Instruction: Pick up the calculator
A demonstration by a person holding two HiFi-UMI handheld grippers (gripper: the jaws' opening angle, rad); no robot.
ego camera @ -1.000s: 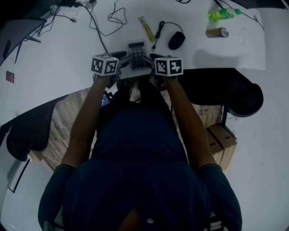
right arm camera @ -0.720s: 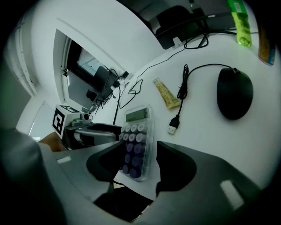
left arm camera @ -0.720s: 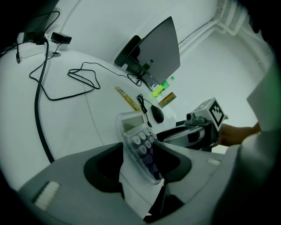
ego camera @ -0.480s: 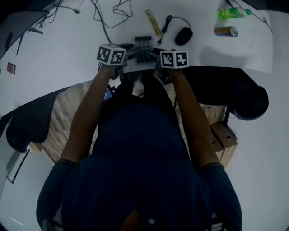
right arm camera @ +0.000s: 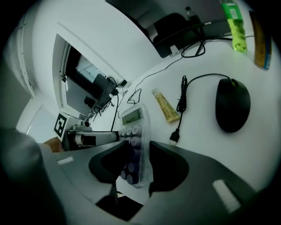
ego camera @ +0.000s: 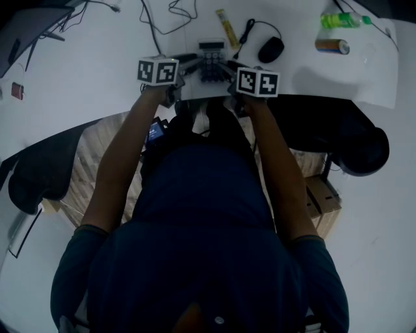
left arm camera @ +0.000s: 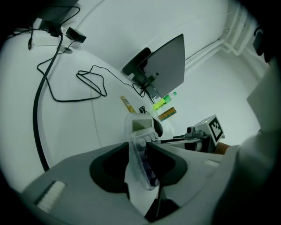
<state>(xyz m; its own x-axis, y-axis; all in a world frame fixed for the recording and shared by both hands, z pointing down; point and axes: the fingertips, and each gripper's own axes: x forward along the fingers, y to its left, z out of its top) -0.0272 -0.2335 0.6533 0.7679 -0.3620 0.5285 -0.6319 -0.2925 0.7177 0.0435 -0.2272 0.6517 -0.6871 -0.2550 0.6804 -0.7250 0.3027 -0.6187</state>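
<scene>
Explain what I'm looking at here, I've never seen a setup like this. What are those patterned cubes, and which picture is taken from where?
There is no robot here. A person holds a hand tool with a two-jaw claw in each hand, and the patterned cubes are part of those tools. The top-down picture comes from a camera on the person's head. The other two come from cameras riding on each tool, looking along its claw.

On the white table lie a computer mouse, a yellow tube, a green bottle, a can and loose cables.

The left claw has just been closing and now pinches one side of the calculator. The right claw pinches the other side.
</scene>
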